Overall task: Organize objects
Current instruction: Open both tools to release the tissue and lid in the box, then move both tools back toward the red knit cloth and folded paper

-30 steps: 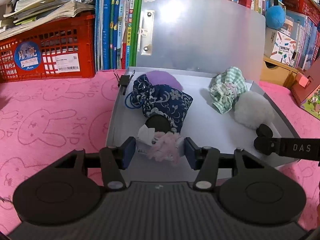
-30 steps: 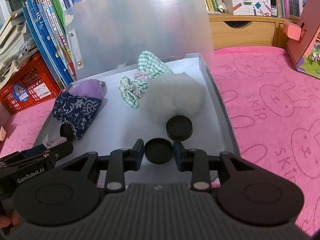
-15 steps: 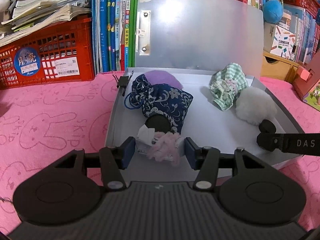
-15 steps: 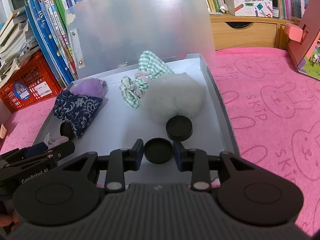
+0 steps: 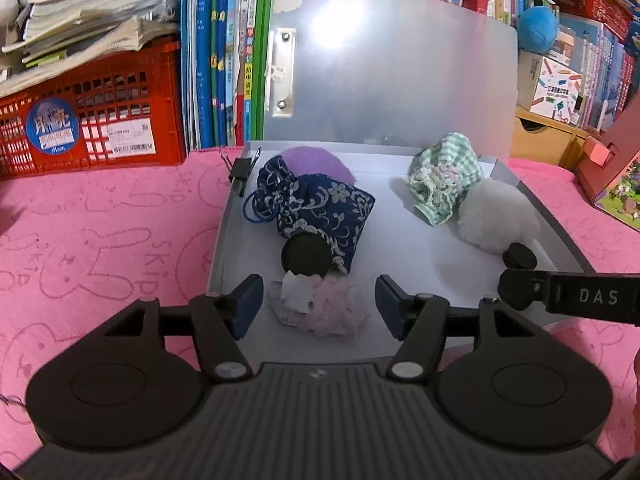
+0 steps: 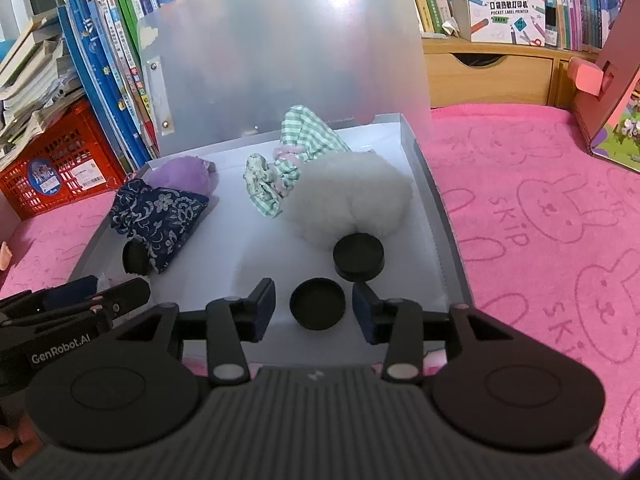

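An open grey box (image 5: 224, 232) (image 6: 436, 216) on the pink cloth holds a navy floral pouch (image 5: 320, 208) (image 6: 160, 216), a purple pouch (image 5: 316, 162), a green checked pouch (image 5: 444, 176) (image 6: 296, 152), a white fluffy ball (image 5: 496, 212) (image 6: 352, 200) and black round lids (image 5: 306, 256) (image 6: 359, 256). My left gripper (image 5: 318, 306) is open around a pink fluffy item with a white tag (image 5: 320, 308) lying on the box floor. My right gripper (image 6: 314, 308) is open around a black lid (image 6: 317, 303).
The box's frosted lid (image 5: 400, 80) stands upright at the back. A red crate (image 5: 92, 120) with papers and a row of books (image 5: 216, 52) stand at the back left. A wooden drawer unit (image 6: 488, 72) and a pink cardboard house (image 6: 612, 92) are on the right.
Both grippers have opened: the left has let go of the pink fluffy item, the right of the black lid. Both things now rest in the box.
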`<state>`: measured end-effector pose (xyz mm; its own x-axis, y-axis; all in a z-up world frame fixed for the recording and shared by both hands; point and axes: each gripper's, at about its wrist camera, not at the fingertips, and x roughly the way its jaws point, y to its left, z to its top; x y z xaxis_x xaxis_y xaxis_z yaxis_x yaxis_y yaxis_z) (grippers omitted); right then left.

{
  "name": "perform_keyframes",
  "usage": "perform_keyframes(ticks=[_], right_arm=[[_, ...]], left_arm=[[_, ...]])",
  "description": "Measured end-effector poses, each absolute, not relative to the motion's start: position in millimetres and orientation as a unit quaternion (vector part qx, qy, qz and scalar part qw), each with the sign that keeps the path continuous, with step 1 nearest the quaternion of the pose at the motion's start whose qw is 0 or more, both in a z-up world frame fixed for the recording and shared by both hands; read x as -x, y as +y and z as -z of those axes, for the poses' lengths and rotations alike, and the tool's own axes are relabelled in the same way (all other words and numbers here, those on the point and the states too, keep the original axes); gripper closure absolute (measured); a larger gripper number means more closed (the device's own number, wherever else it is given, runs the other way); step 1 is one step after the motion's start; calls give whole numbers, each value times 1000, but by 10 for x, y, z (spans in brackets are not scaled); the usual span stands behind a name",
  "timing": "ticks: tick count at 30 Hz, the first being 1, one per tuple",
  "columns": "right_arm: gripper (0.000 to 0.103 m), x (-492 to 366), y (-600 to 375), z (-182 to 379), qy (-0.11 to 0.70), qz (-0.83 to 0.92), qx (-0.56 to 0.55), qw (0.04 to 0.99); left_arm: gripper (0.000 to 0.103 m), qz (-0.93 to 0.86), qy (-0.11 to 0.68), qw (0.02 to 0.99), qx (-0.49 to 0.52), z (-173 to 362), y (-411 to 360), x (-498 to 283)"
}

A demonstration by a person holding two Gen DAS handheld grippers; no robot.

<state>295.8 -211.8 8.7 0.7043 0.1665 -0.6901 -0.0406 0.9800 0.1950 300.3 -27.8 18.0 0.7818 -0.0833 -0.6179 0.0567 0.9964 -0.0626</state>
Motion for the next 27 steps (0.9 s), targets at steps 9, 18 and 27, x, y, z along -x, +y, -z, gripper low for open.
perform_keyframes(ticks=[9, 18, 27], right_arm=[[40, -2731, -2132, -295, 355, -70, -75, 929], [36, -2298, -2074, -479, 323, -103, -57, 939], [32, -1759, -1987, -579, 290, -148, -42, 945]], left_arm=[[30, 45, 306, 951, -3, -380, -281, -2787], [27, 69, 283, 956, -19, -589, -263, -2410], [23, 103, 257, 960, -32, -708, -159, -1832]])
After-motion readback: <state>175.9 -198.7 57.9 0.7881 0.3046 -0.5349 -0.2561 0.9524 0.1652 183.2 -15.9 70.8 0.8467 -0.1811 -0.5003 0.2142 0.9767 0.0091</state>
